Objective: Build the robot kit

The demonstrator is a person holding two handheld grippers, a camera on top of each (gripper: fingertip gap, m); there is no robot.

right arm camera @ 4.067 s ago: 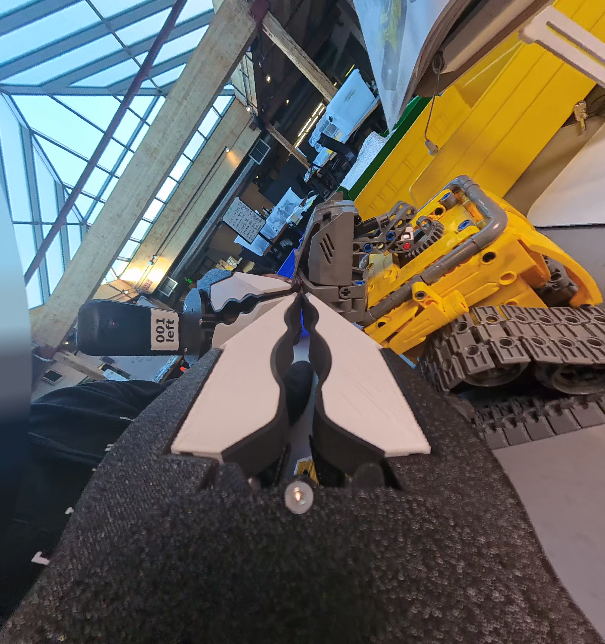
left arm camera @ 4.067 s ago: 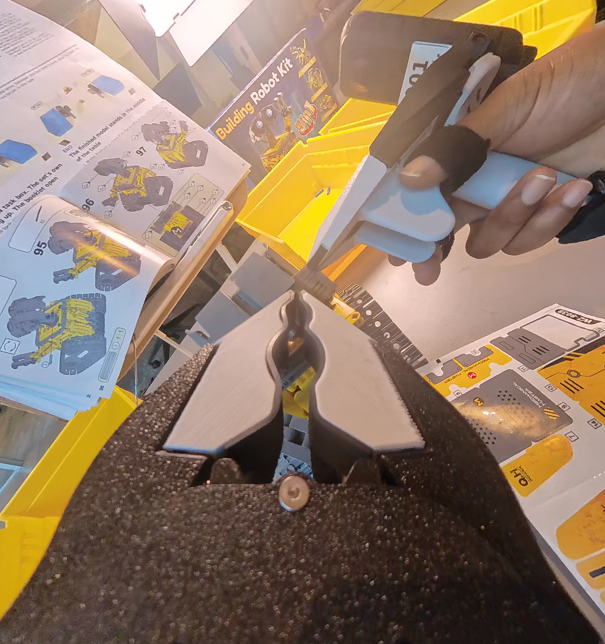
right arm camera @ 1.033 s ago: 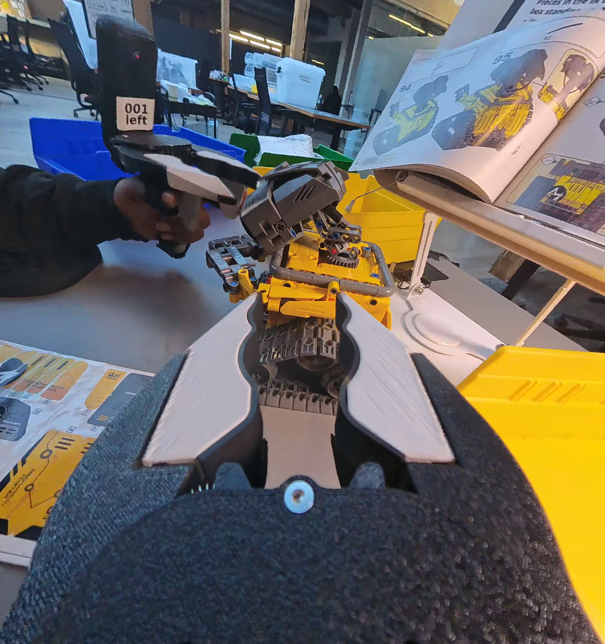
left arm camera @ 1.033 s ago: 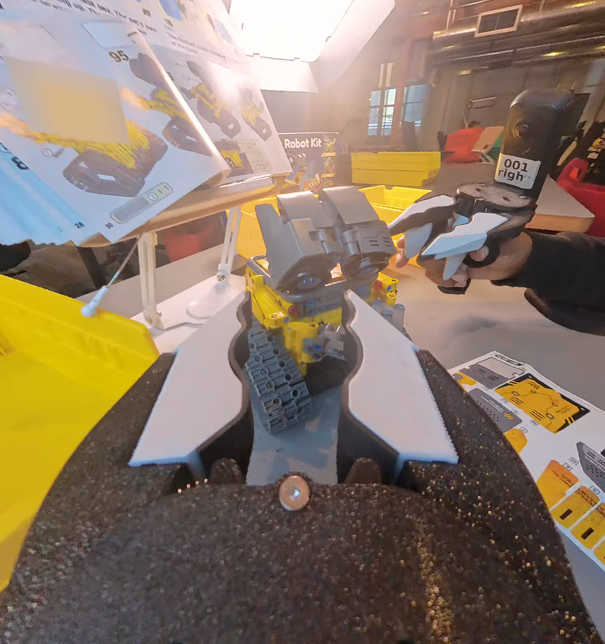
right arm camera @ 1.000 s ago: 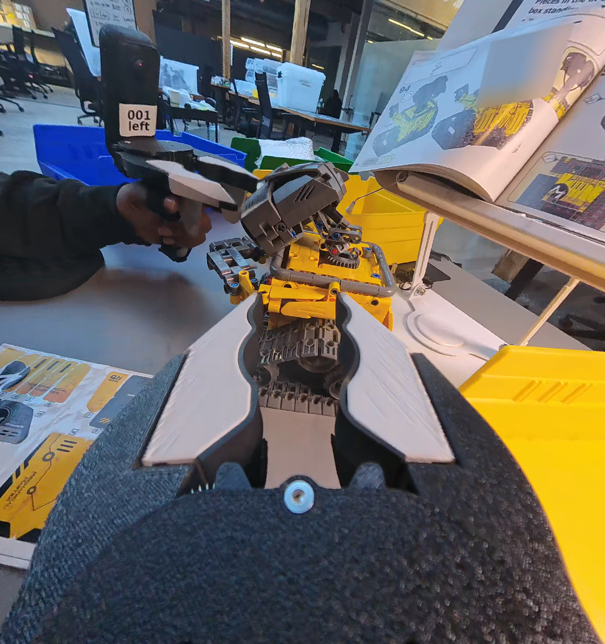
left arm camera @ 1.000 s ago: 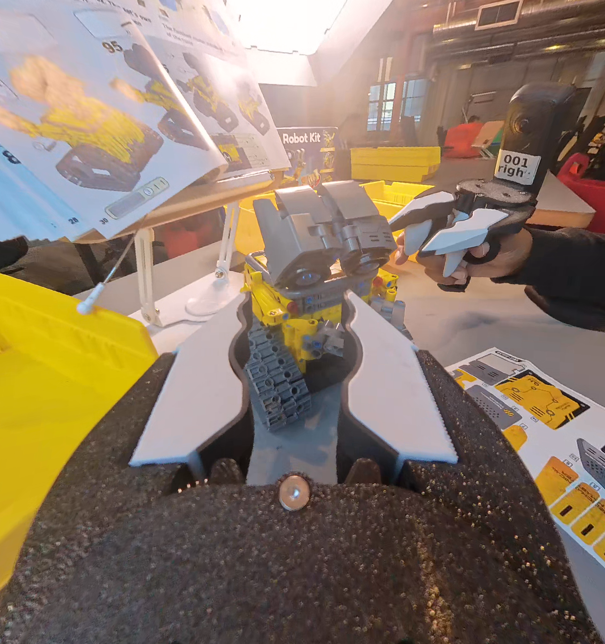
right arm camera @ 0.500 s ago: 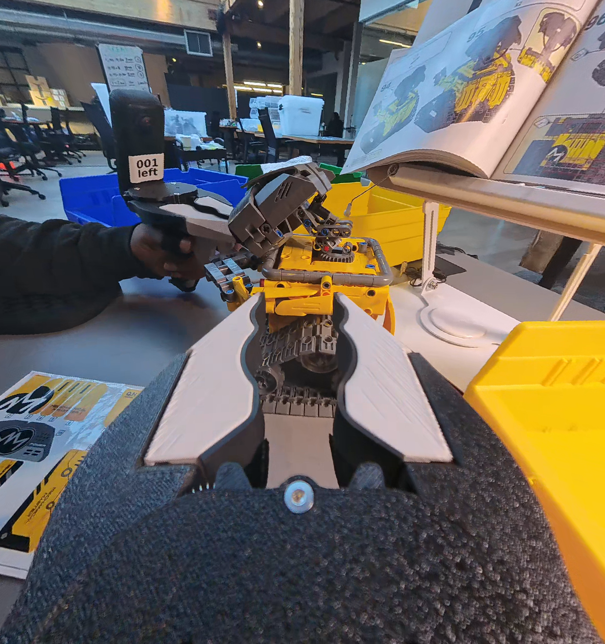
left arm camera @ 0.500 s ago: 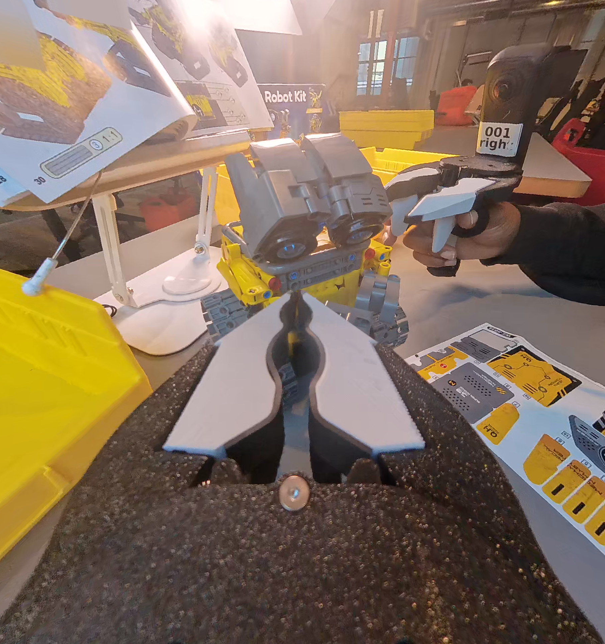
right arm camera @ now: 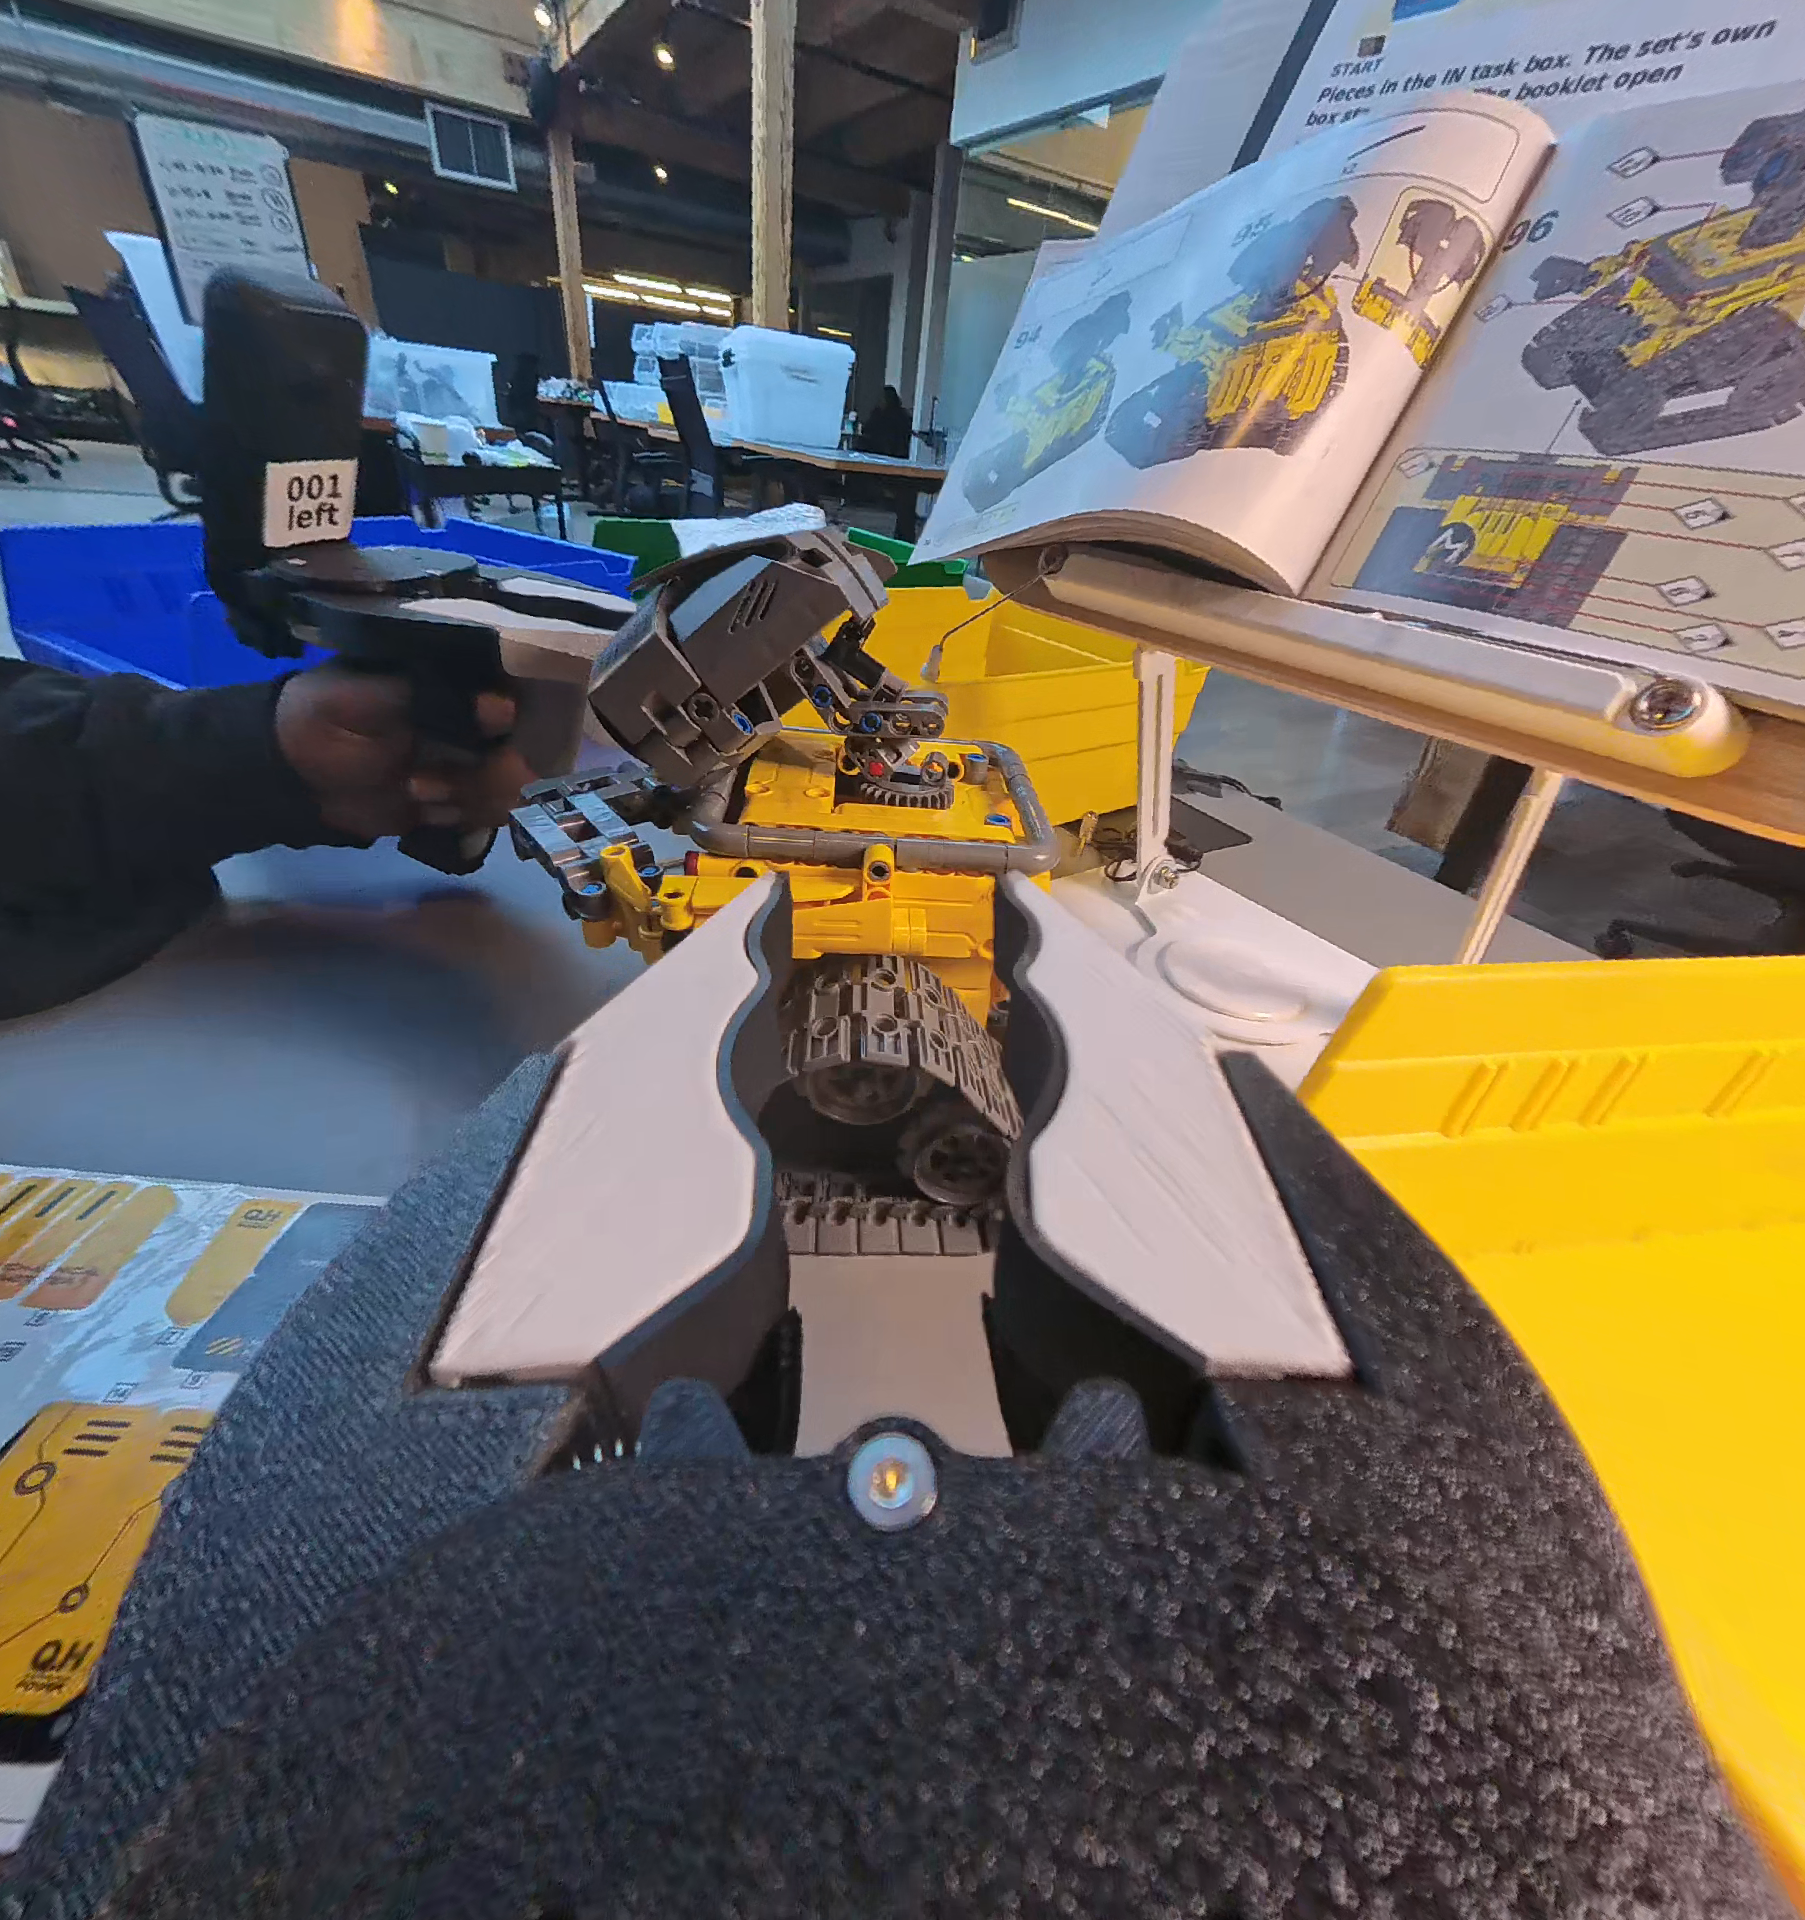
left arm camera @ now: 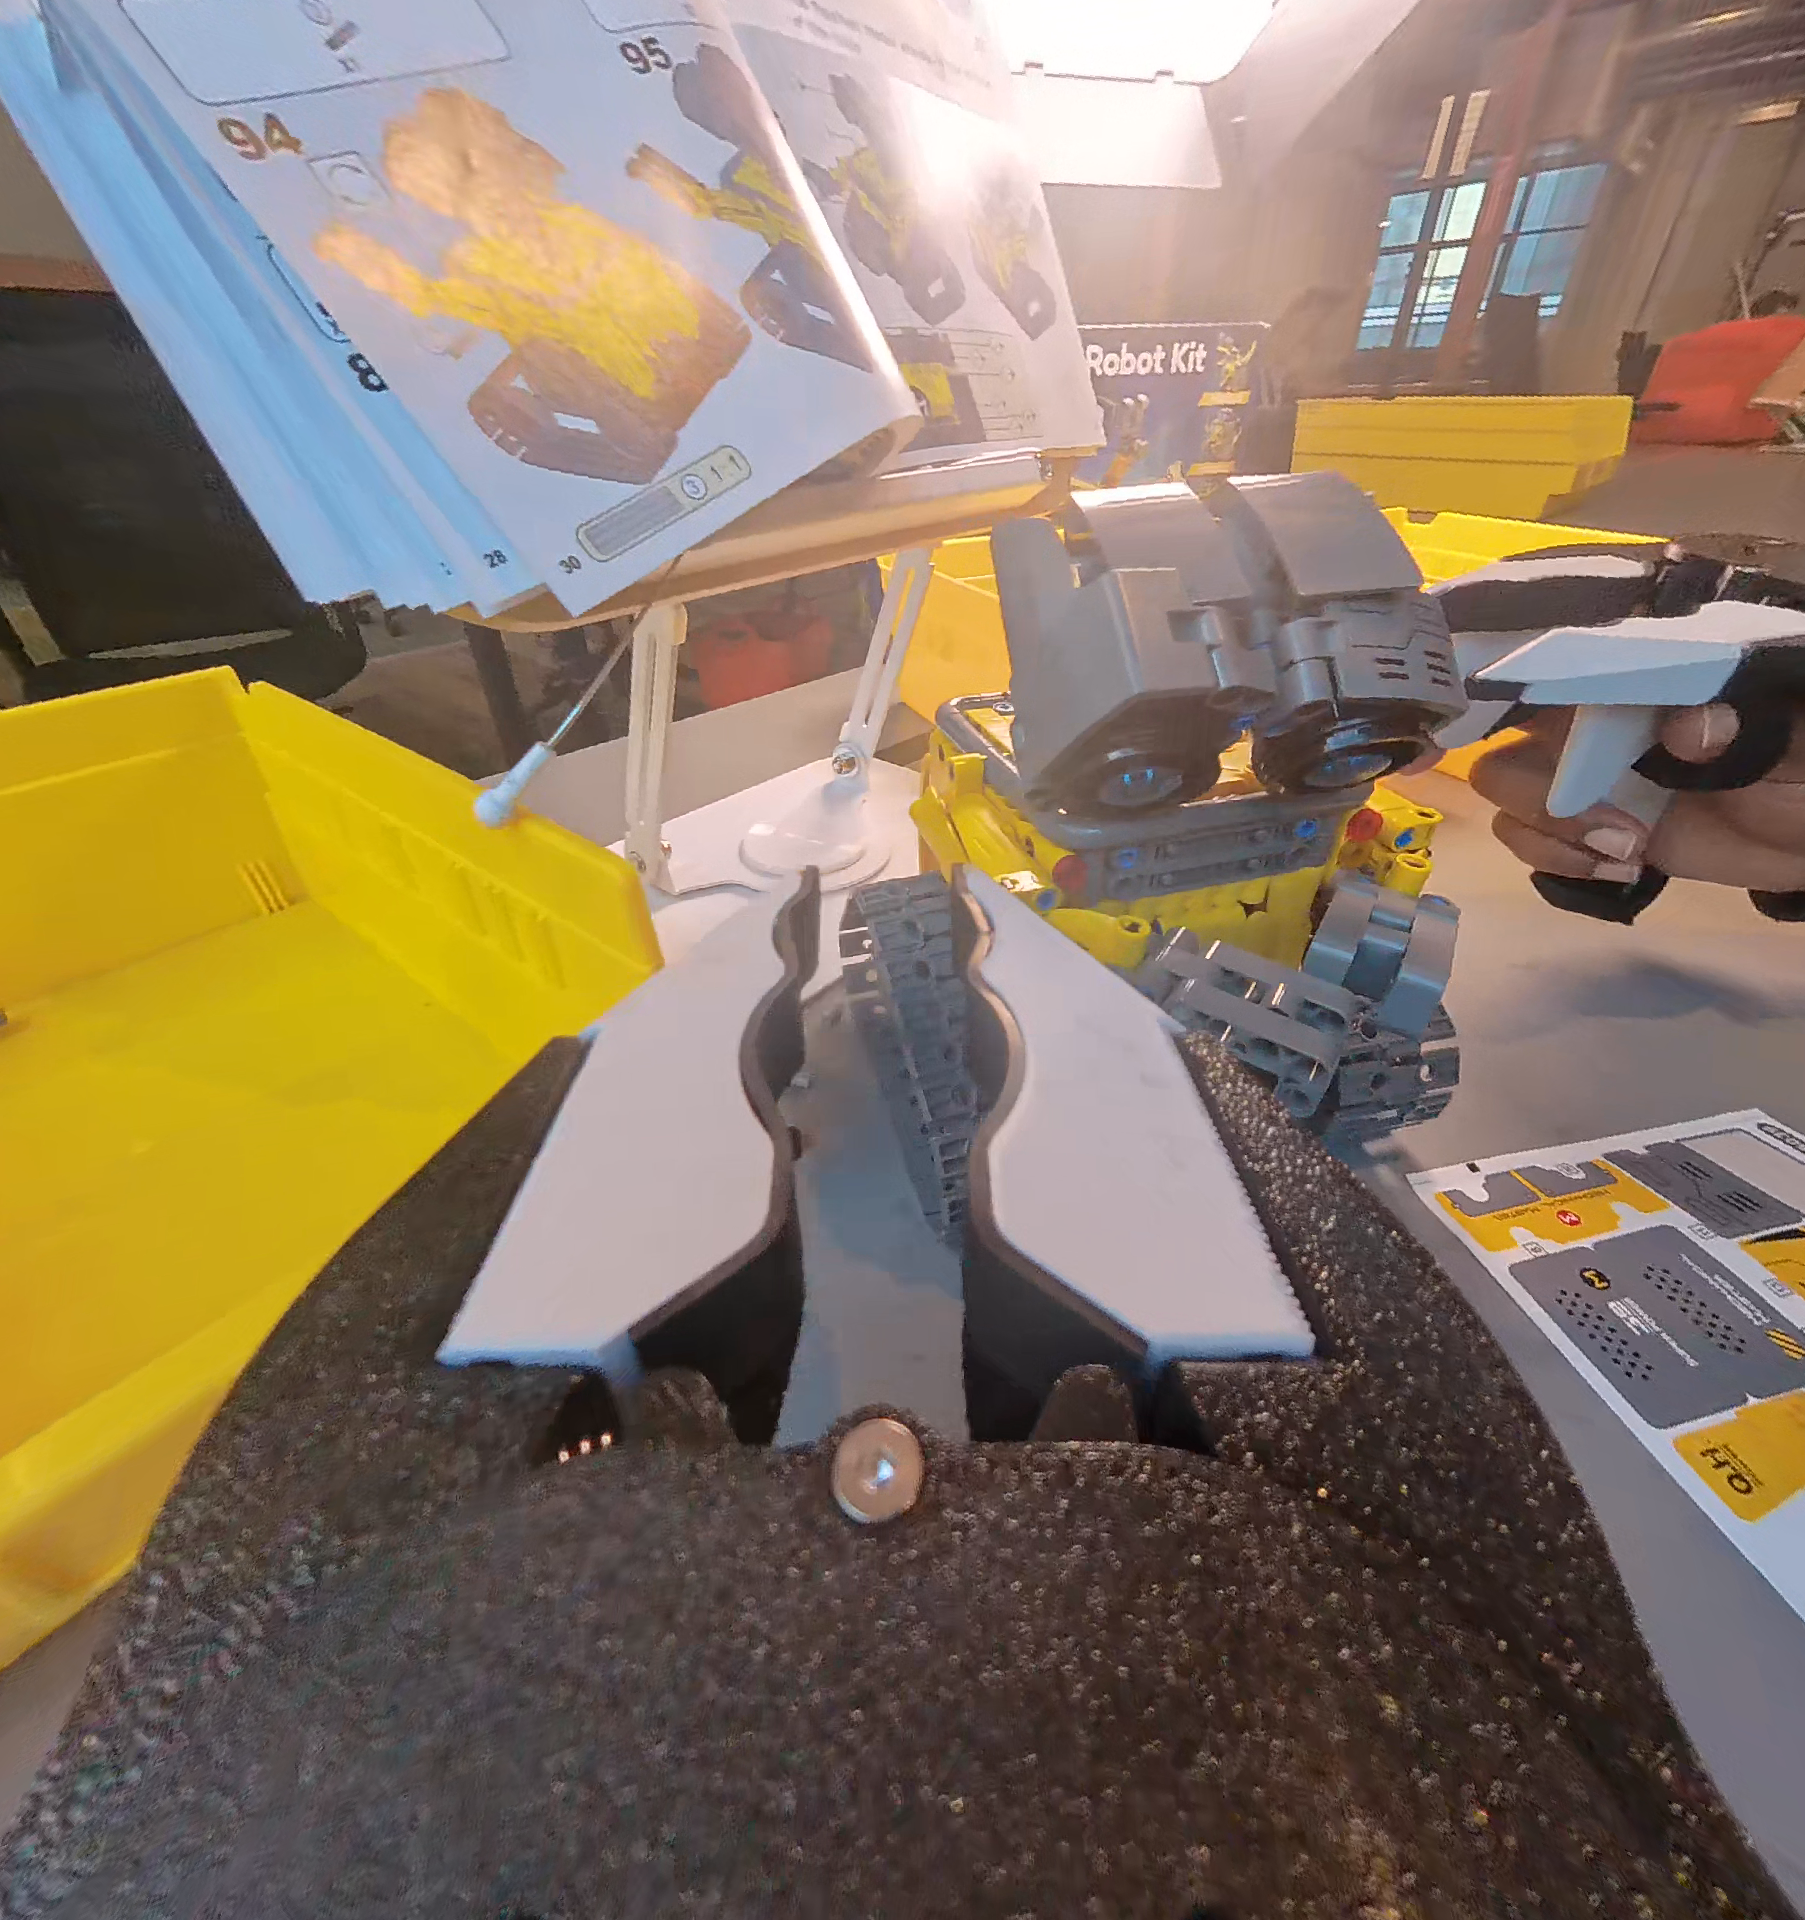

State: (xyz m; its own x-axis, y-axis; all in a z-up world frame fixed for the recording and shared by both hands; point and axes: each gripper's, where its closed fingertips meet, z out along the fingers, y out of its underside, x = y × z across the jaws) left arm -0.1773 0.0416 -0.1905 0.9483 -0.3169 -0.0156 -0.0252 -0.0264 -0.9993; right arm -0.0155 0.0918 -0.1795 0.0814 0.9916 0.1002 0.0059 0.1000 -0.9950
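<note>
A brick-built robot (left arm camera: 1189,831) with a yellow body, a grey two-eyed head and grey tracks stands on the grey table; it also shows in the right wrist view (right arm camera: 877,831). My left gripper (left arm camera: 882,894) is open with one grey track (left arm camera: 908,1039) between its fingers. Seen from the other side, the left gripper (right arm camera: 607,623) is level with the robot's head. My right gripper (right arm camera: 887,894) is open with the other track (right arm camera: 877,1049) between its fingers. In the left wrist view the right gripper (left arm camera: 1469,639) sits just beside the head.
An open instruction booklet (left arm camera: 565,312) on a white stand overhangs the robot and shows again in the right wrist view (right arm camera: 1397,364). Yellow bins (left arm camera: 202,935) (right arm camera: 1604,1143) flank the robot. A sticker sheet (left arm camera: 1656,1299) (right arm camera: 67,1403) lies on the table. A blue bin (right arm camera: 98,592) stands behind. The tips of one gripper are about 20 cm away from the tips of the other.
My left gripper was shut half a second ago and is now open, shifted left with the track between its fingers. My right gripper stays open and has moved slightly closer to the robot.
</note>
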